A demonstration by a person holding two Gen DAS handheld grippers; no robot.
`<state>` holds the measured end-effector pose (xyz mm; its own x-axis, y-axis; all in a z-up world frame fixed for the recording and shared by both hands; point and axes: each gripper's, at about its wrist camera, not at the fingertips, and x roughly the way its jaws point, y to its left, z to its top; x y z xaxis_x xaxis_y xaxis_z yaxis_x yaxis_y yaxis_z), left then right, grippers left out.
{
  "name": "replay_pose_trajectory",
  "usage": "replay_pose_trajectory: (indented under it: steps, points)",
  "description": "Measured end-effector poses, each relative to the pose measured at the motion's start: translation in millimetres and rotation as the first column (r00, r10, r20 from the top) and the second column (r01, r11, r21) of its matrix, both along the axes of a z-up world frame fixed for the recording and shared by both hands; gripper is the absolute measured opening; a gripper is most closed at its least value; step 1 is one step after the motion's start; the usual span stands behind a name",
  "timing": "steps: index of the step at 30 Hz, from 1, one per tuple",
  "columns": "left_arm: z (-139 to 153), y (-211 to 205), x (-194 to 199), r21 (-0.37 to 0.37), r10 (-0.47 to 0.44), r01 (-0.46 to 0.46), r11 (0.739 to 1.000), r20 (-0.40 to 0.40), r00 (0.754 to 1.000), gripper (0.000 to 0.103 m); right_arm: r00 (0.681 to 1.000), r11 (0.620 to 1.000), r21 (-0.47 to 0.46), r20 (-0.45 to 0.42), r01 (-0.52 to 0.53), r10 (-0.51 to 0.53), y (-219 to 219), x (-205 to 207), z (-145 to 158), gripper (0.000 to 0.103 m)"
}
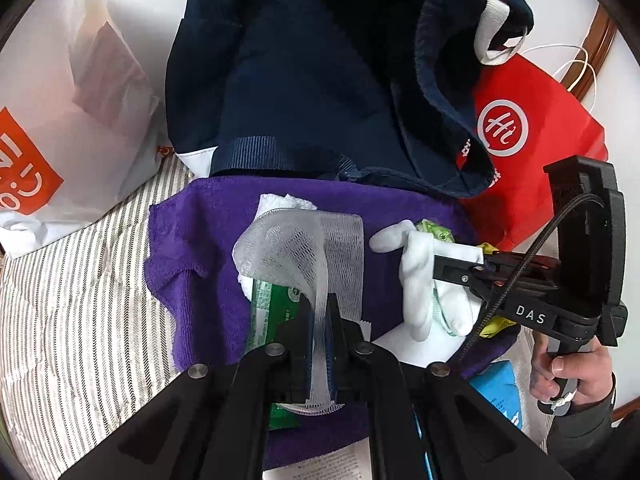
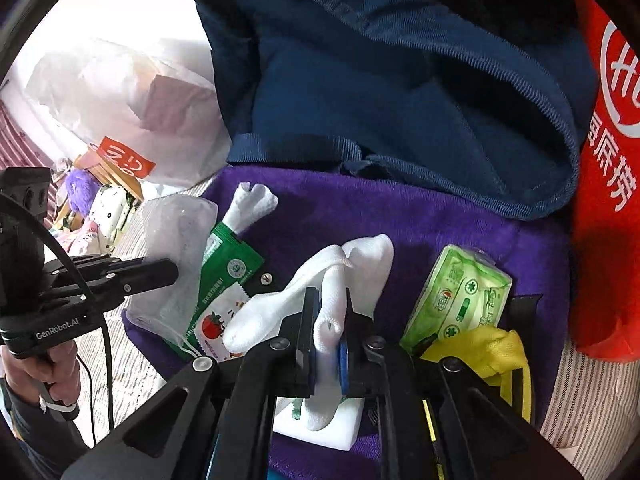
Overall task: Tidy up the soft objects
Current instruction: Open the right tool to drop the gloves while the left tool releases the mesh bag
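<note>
Towel (image 1: 208, 240): deep purple, plain. Backpack (image 1: 304, 92): navy blue with a white patch at its lower corner. Glove (image 2: 348, 268): plain white. Mesh pouch (image 1: 296, 248): translucent white netting. Sachet (image 2: 236, 268): green, with white print and a red tomato picture. Tissue pack (image 2: 460, 296): pale green with darker green marks. Cloth (image 2: 480, 348): yellow. Red bag (image 1: 536, 136): bright red with a white round logo. Plastic bag (image 1: 64, 92): white with an orange panel. Bedcover (image 1: 80, 320): white with thin grey stripes. Both claws, left (image 1: 318, 312) and right (image 2: 328, 308): black with blue pads.
</note>
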<state>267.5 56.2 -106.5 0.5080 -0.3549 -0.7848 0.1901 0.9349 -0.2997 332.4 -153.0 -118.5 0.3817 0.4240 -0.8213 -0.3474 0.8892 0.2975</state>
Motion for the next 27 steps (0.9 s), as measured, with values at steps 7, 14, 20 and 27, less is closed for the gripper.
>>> replay_pose_trajectory:
  steps: [7, 14, 20, 27]
  points:
    - [-3, 1, 0, 0.012, 0.000, 0.001, 1.000, -0.013, 1.000, 0.006, 1.000, 1.000, 0.007, -0.011, 0.010, -0.010, -4, -4, 4, 0.035]
    - [-4, -7, 0, 0.005, -0.021, 0.021, 1.000, -0.024, 0.999, 0.006, 1.000, 0.999, 0.027, 0.010, 0.020, -0.021, -11, -14, 19, 0.045]
    - [-13, -23, 7, 0.016, -0.055, 0.056, 0.998, -0.049, 0.997, 0.006, 0.999, 0.999, 0.037, 0.033, 0.028, -0.029, -18, -24, 36, 0.045]
    - [-28, -37, 18, 0.092, -0.045, 0.053, 0.994, -0.092, 0.995, 0.006, 0.998, 0.998, 0.048, 0.052, 0.036, -0.038, -29, -41, 50, 0.046]
